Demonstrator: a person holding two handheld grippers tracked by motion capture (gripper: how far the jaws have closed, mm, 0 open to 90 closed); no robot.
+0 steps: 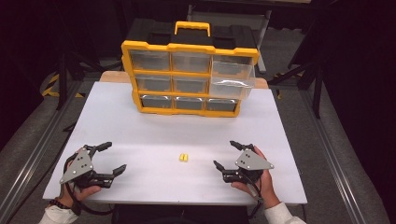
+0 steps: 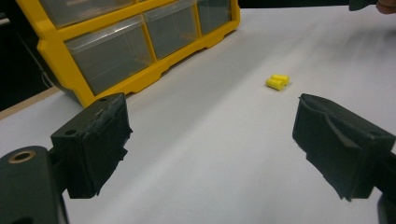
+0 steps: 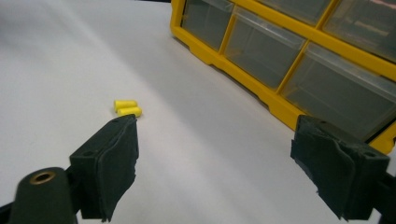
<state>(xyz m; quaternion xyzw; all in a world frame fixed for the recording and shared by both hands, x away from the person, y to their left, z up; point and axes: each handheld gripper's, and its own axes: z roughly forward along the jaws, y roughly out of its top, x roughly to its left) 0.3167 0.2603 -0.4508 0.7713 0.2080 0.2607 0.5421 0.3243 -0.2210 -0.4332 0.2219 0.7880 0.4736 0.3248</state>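
Both your grippers, left gripper (image 1: 110, 158) and right gripper (image 1: 229, 155), wide apart, holding nothing. Yellow earplugs (image 1: 183, 158) tiny, round: you bump them, they roll away.

The table (image 1: 140, 135) has a white top, with a strip of bare wood showing along its far edge. Two small yellow earplugs (image 1: 183, 157) lie on it side by side and touching, between the left tongs (image 1: 111, 156) and the right tongs (image 1: 226, 154), somewhat nearer the right pair. A yellow storage box (image 1: 187, 77) of clear drawers stands on the table well beyond both tongs, its upper right drawer (image 1: 232, 80) pulled out.
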